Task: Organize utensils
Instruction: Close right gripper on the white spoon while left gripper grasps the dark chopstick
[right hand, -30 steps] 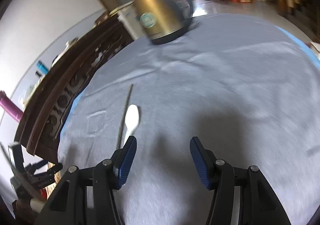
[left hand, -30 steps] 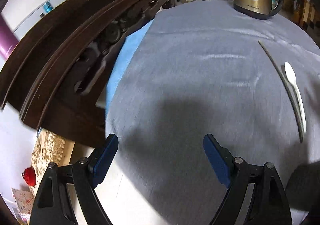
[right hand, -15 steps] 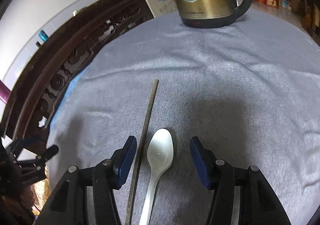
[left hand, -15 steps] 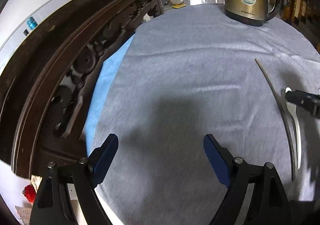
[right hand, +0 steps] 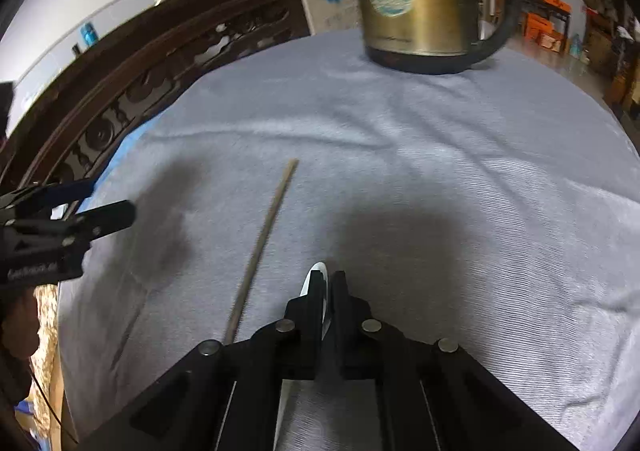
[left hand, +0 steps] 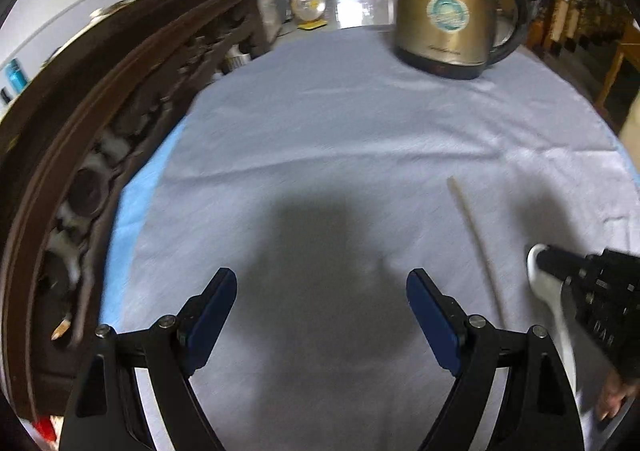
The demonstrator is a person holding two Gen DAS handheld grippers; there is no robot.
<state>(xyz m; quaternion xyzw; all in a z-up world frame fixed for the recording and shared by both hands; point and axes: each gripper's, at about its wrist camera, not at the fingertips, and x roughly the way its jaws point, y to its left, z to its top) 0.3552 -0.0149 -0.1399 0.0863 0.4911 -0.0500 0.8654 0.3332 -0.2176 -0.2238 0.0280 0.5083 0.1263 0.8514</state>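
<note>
The right gripper [right hand: 327, 283] pinches the white spoon [right hand: 316, 275] lengthwise; the chopstick [right hand: 262, 247] lies parallel, just left (left gripper [left hand: 320, 305] spread, empty).

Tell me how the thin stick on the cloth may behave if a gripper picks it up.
The stick looks long, thin and straight, so it is probably stiff and light. It lies flat on the grey cloth, so the gripper may find little to catch. It could roll or pivot if held near one end.
</note>
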